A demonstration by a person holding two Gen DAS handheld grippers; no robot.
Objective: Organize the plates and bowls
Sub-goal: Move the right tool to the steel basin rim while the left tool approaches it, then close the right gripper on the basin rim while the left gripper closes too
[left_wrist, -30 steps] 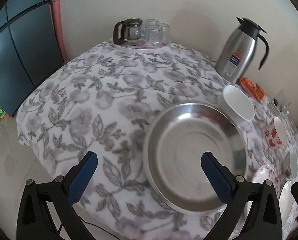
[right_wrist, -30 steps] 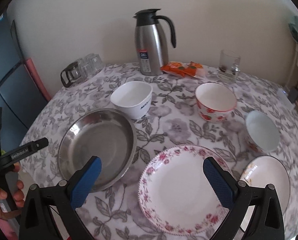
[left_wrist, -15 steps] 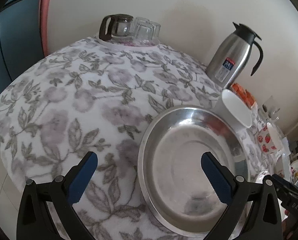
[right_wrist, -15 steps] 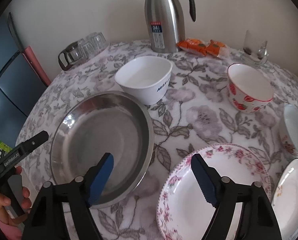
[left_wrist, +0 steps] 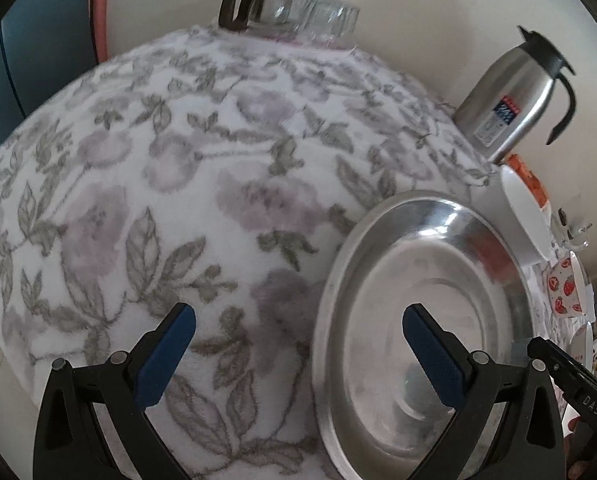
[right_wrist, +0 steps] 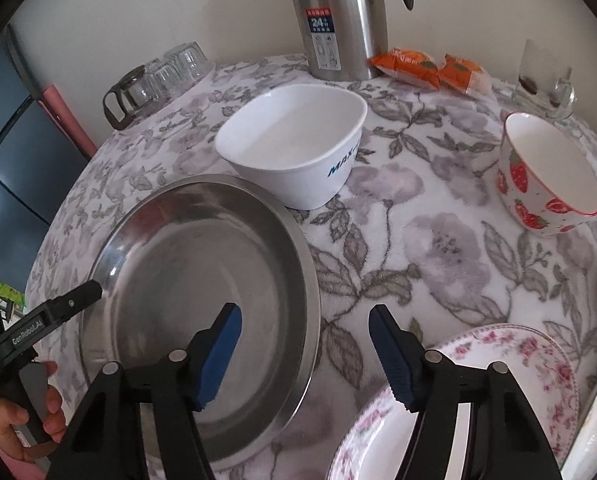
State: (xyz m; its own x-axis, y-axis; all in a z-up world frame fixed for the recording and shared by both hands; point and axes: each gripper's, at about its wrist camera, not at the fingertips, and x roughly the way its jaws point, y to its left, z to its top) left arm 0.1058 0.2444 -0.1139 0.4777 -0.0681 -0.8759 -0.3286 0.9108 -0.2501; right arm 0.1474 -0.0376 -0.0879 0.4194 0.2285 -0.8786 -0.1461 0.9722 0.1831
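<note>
The steel plate (right_wrist: 196,300) lies flat on the flowered tablecloth (right_wrist: 418,240), and both grippers straddle its rim with jaws apart and nothing clamped: the right gripper (right_wrist: 304,344) has one finger over the plate's bowl and the other just outside its near-right edge, while the left gripper (left_wrist: 298,352) stands wider, one finger over the plate and the other over bare cloth to the plate's left. The likely trouble is the thin, slick rim: a shallow bite could let the plate slip or tilt, and the soft cloth may bunch under a finger that digs below the edge. The white bowl (right_wrist: 294,140) sits just behind the plate, perhaps touching it, so a lift or slide could knock it. The flowered plate (right_wrist: 498,380) just right of the steel plate is cut off by the frame. The left view is blurred, and whether either finger already touches the metal cannot be told.
</note>
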